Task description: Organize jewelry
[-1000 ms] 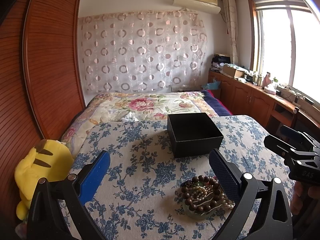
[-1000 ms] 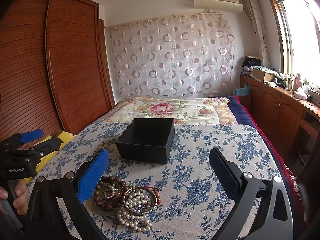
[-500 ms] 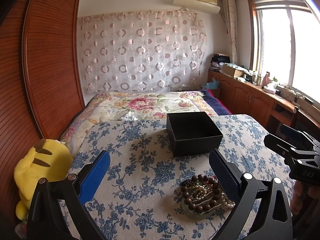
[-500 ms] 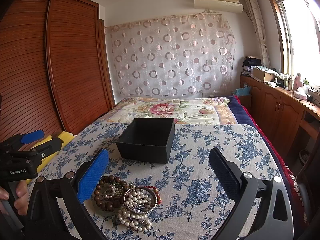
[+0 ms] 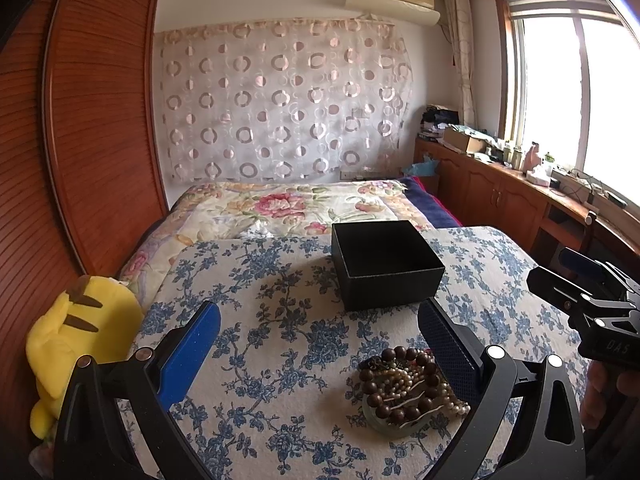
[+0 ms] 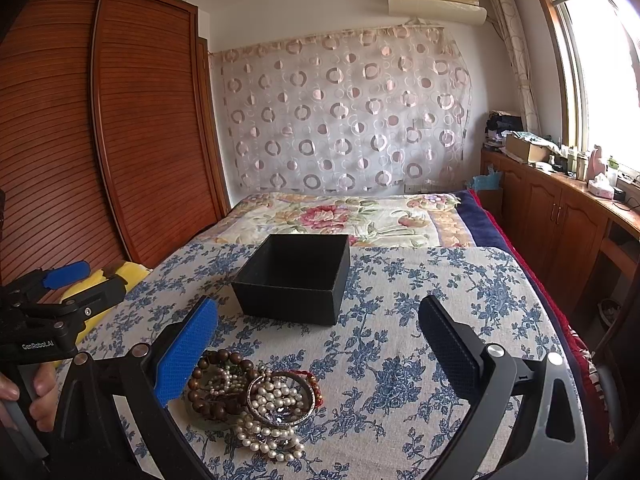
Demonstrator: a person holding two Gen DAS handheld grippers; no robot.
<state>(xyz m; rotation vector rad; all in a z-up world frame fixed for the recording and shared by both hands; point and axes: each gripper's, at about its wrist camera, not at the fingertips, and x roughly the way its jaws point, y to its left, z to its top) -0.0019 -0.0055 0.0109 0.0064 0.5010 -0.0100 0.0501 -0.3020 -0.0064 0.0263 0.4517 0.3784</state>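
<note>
A: Left tool [image 5: 320, 332] state?
B: Fingers spread wide, nothing between them. It hangs above the blue-flowered surface [image 5: 256, 360].
A: Right tool [image 6: 320, 328]?
B: Same: spread wide, gripping nothing, above the surface.
A: Where is the jewelry?
B: A jewelry pile [image 5: 408, 388] lies on the surface just inside the left tool's right finger. From the right tool it sits beside the left finger [image 6: 186, 354], low in the gap. It holds a dark wooden bead bracelet [image 6: 212, 384], white pearl strands [image 6: 272, 432] and a metal bangle [image 6: 280, 400].
A: The black box [image 6: 296, 276]?
B: Open, set beyond the pile, ahead of both tools; nothing seen inside.
A: Other items?
B: A yellow plush toy [image 5: 76, 344] left of the left tool, at the surface edge. A hand [image 6: 36, 396] grips the left tool's handle.
</note>
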